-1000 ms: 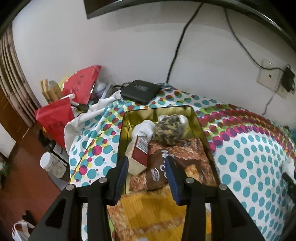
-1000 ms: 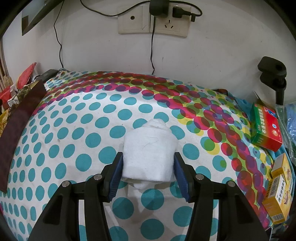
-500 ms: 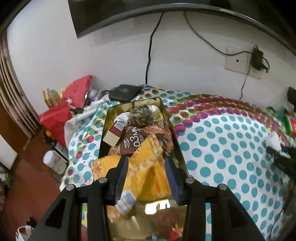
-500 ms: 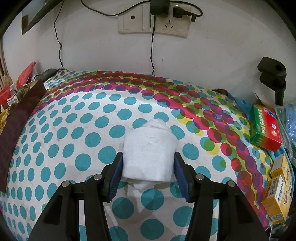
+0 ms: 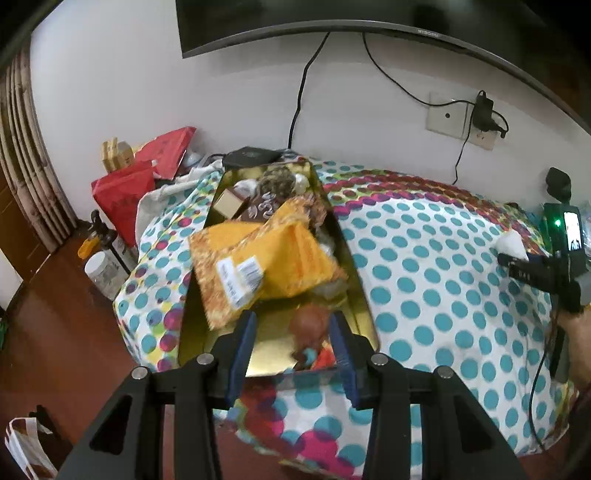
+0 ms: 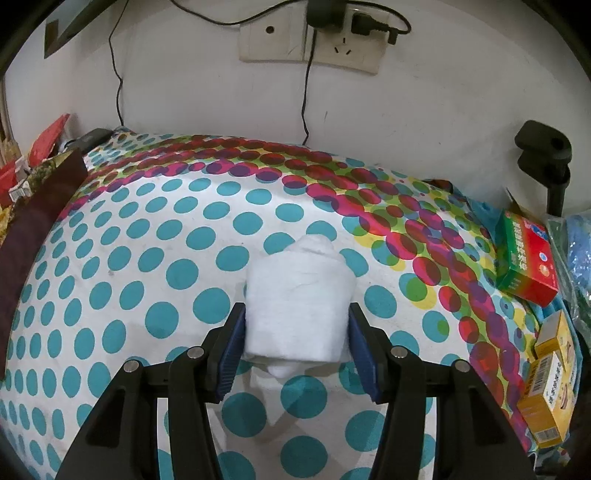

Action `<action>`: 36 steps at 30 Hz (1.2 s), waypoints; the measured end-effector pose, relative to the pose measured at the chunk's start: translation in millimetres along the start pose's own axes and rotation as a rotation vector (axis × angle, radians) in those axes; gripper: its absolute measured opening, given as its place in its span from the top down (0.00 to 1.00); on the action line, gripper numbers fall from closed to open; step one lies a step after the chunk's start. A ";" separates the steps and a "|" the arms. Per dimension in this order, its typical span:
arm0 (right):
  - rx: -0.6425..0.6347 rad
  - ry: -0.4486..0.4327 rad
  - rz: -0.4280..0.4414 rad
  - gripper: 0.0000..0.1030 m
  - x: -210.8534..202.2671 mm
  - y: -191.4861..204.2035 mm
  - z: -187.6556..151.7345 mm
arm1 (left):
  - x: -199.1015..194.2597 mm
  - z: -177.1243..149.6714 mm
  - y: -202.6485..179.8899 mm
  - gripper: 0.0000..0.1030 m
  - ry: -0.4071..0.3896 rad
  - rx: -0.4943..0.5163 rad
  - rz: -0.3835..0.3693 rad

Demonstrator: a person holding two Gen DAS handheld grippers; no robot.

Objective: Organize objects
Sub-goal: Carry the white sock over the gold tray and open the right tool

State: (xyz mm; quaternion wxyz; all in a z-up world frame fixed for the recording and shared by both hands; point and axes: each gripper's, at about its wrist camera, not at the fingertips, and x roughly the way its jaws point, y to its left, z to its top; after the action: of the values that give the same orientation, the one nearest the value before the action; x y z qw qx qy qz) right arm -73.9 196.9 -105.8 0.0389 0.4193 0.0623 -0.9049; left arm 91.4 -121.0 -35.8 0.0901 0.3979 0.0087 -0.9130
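Observation:
A gold metal tin (image 5: 362, 295) lies on the polka-dot cloth, filled with an orange packet (image 5: 266, 258), a small box (image 5: 231, 202) and other odds and ends. My left gripper (image 5: 293, 350) is open and empty, above the tin's near end, over a brown round thing (image 5: 309, 324). My right gripper (image 6: 297, 347) is shut on a white wad of cotton (image 6: 299, 295), held just over the cloth; it also shows at the right of the left wrist view (image 5: 511, 243). The tin's dark side (image 6: 33, 221) shows at the far left of the right wrist view.
Red and green medicine box (image 6: 526, 258) and yellow boxes (image 6: 550, 380) lie at the cloth's right edge. Red bags (image 5: 125, 192), jars (image 5: 103, 273) and a black device (image 5: 251, 157) crowd the left and back. Wall sockets (image 6: 310, 40) with cables, a TV (image 5: 332, 18) above.
My left gripper has pulled back and up from the tin, so the whole tin and table show now. The right gripper holds still with the white wad.

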 end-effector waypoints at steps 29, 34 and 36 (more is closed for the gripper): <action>-0.110 -0.108 0.122 0.60 -41.7 62.7 19.7 | -6.0 -22.2 121.0 0.59 -0.039 -0.184 0.077; -0.214 -0.178 0.274 0.60 -84.6 132.1 38.1 | -5.0 -23.1 121.6 0.59 -0.034 -0.194 0.064; -0.250 -0.187 0.338 0.60 -98.2 159.1 41.4 | -5.8 -23.1 121.8 0.59 -0.038 -0.196 0.062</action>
State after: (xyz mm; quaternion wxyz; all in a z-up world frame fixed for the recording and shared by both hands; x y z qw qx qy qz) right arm -22.2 35.2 -17.1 0.2472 0.3301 0.0986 -0.9056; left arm 133.0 -237.9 -40.6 0.1571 0.3701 0.0837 -0.9118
